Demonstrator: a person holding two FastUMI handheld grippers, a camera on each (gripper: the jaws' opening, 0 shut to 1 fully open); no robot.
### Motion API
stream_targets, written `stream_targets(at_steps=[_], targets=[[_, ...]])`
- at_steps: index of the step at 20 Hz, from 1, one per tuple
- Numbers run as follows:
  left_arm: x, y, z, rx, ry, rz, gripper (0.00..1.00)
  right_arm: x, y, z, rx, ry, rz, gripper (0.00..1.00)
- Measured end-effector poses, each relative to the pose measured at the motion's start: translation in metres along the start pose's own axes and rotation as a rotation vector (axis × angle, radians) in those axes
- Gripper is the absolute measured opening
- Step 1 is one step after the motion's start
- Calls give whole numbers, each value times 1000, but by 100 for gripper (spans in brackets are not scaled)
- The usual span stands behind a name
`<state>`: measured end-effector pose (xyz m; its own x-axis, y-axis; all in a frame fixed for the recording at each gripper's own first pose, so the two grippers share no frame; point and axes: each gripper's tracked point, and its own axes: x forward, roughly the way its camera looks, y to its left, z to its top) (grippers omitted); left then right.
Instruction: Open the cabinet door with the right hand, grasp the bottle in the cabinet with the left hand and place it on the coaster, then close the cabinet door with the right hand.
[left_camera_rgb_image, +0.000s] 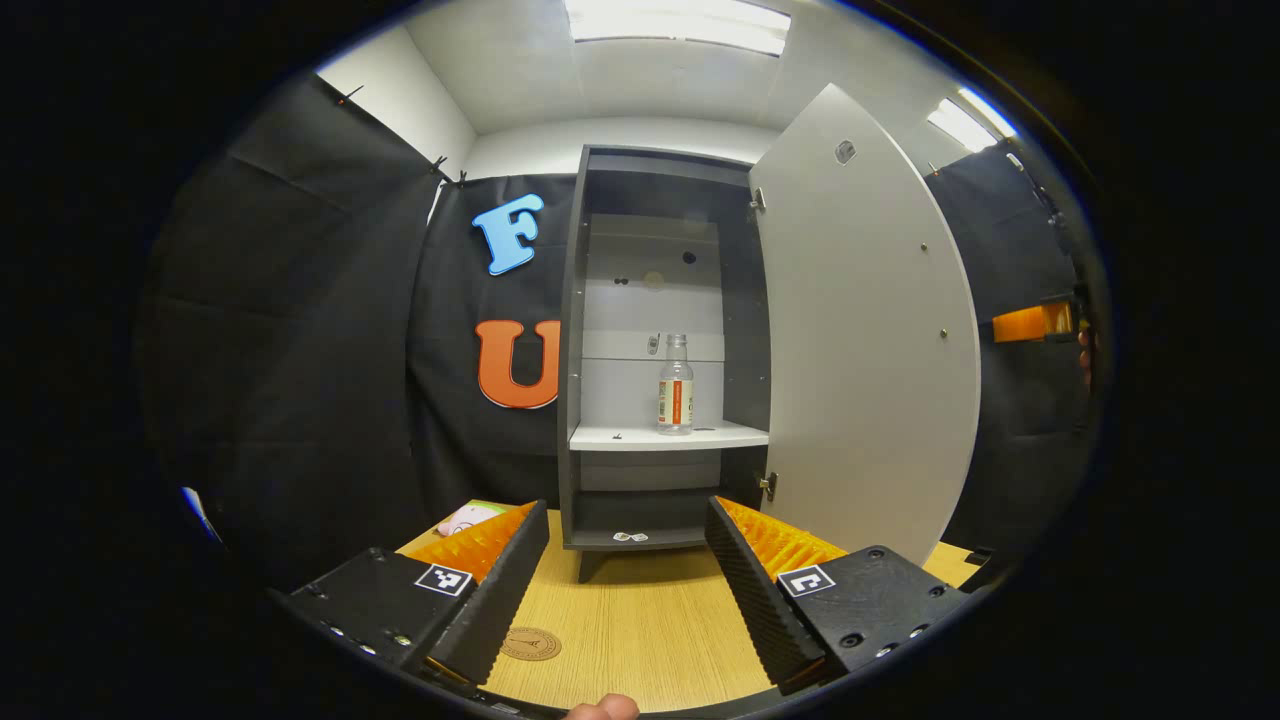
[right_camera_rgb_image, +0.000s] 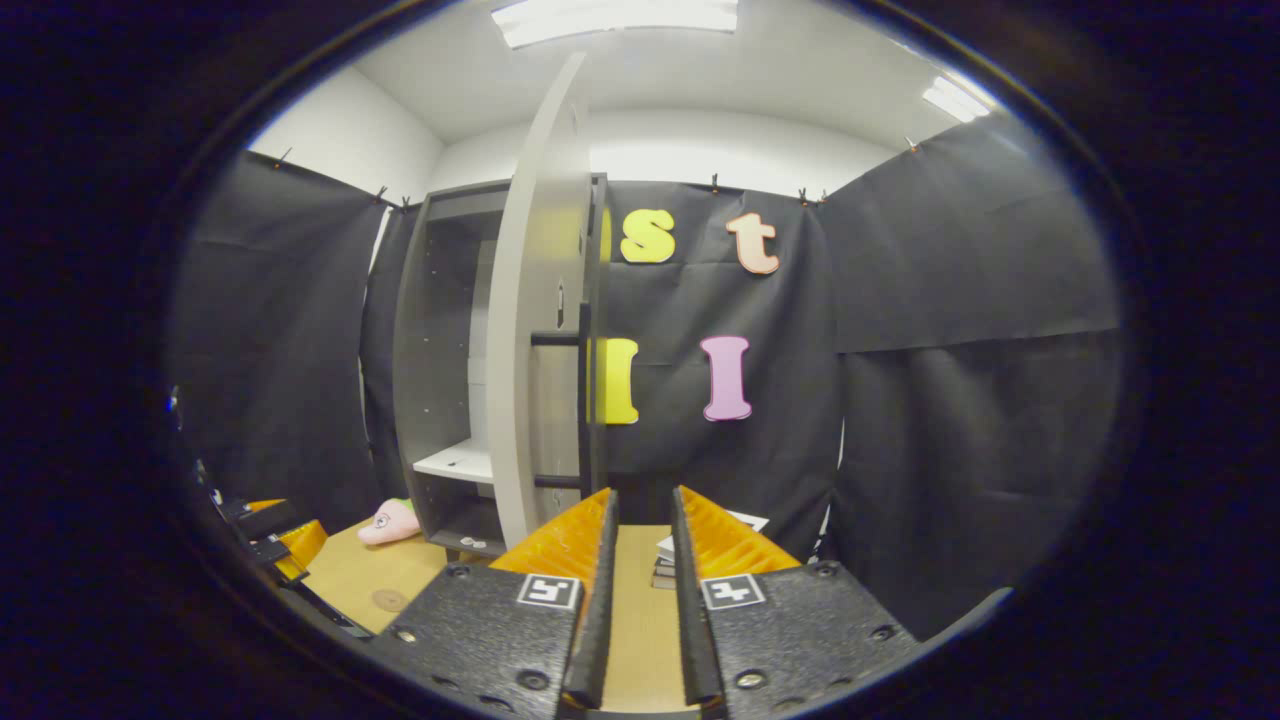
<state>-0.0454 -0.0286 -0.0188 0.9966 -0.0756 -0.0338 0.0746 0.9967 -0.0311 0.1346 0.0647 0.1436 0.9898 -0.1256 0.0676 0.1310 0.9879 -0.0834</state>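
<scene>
In the left gripper view I see the cabinet (left_camera_rgb_image: 640, 350) straight ahead on the far side of the table (left_camera_rgb_image: 640, 620), its door (left_camera_rgb_image: 865, 330) swung wide open to the right. One bottle (left_camera_rgb_image: 676, 385) stands upright on the white shelf (left_camera_rgb_image: 665, 437), long axis vertical, neck up, right of the shelf's middle and well apart from my left gripper (left_camera_rgb_image: 625, 590). Its fingers are spread wide with nothing between them, and nothing stands between them and the bottle. One round coaster (left_camera_rgb_image: 530, 643) lies flat on the table near the left finger. A pink toy (left_camera_rgb_image: 466, 519) sits at far left beside the cabinet. The other gripper (left_camera_rgb_image: 1035, 322) shows at the far right edge.

In the right gripper view my right gripper (right_camera_rgb_image: 643, 600) has its fingers nearly together, a narrow gap, holding nothing. The door (right_camera_rgb_image: 535, 330) stands edge-on just ahead and to the left, with the cabinet (right_camera_rgb_image: 440, 360) behind it. The coaster (right_camera_rgb_image: 388, 599) and pink toy (right_camera_rgb_image: 390, 522) lie at lower left, near the left gripper (right_camera_rgb_image: 270, 540). A small stack of books (right_camera_rgb_image: 665, 565) sits past the fingertips.
</scene>
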Motion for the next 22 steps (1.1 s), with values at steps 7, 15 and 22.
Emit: stream_targets(at_steps=[7, 15, 22], targets=[[5, -6, 8, -2, -8, -2, 95, 12, -1, -11, 90, -41, 32, 85], [85, -31, 62, 0, -50, -115, 95, 16, 6, -31, 112, -12, 89, 90], [190, -59, 109, -47, -55, -199, 95, 21, 8, -36, 124, -16, 97, 90]])
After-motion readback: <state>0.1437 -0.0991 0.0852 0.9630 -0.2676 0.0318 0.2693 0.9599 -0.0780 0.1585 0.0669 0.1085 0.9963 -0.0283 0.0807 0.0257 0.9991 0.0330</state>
